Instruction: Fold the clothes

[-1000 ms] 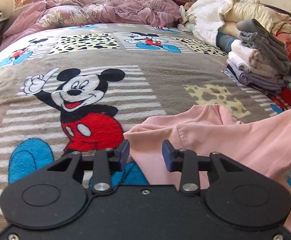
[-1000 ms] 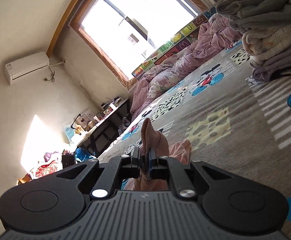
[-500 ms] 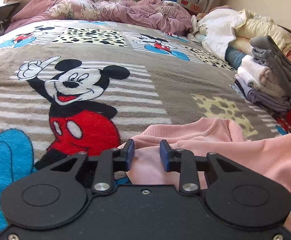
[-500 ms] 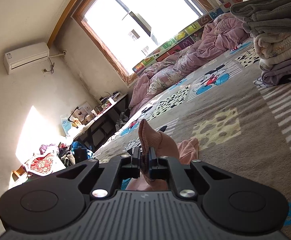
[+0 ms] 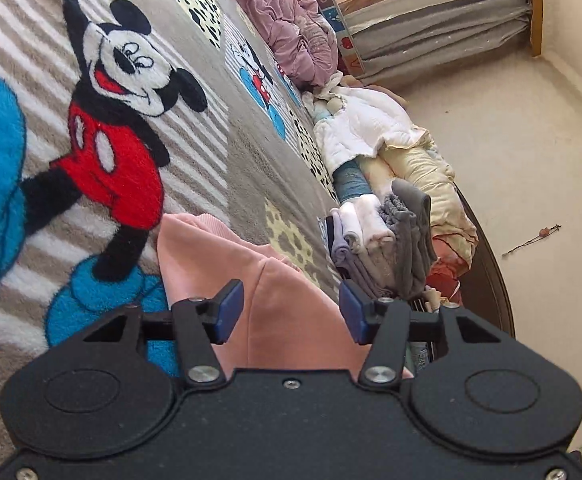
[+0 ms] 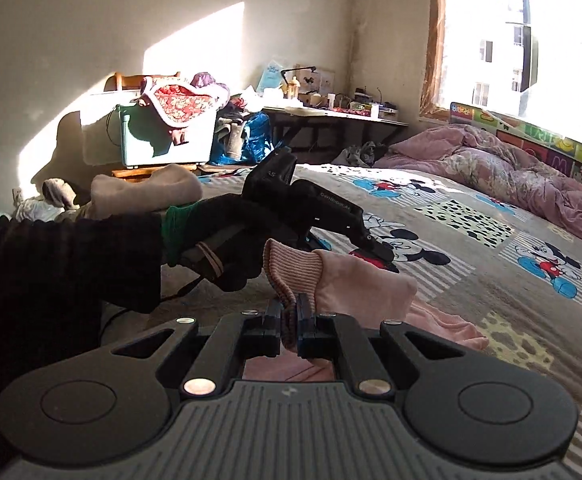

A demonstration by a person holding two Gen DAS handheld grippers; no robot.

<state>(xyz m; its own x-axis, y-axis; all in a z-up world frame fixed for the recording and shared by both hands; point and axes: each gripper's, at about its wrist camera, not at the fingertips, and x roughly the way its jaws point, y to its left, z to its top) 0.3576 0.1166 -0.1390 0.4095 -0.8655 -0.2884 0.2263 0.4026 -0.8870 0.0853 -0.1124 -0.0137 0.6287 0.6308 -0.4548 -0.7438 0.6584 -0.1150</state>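
The right gripper (image 6: 289, 317) has its jaws pinching the ribbed cuff (image 6: 287, 270) of the pink top (image 5: 287, 304). The left gripper (image 5: 289, 312) has just been opening; its jaws stand spread with the top lying between and beyond them on the bed (image 5: 195, 152), pads clear of the cloth.

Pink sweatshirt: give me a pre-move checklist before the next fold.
1. Right gripper clamped on the ribbed cuff: ok.
2. Left gripper gripping the pink sweatshirt: not ok; its jaws have just been opening, and the fabric lies between them unpinched.
3. Sweatshirt spread flat on the blanket: not ok, bunched.
4. Folded stack apart from the sweatshirt: ok.
5. Second sleeve located: cannot tell.
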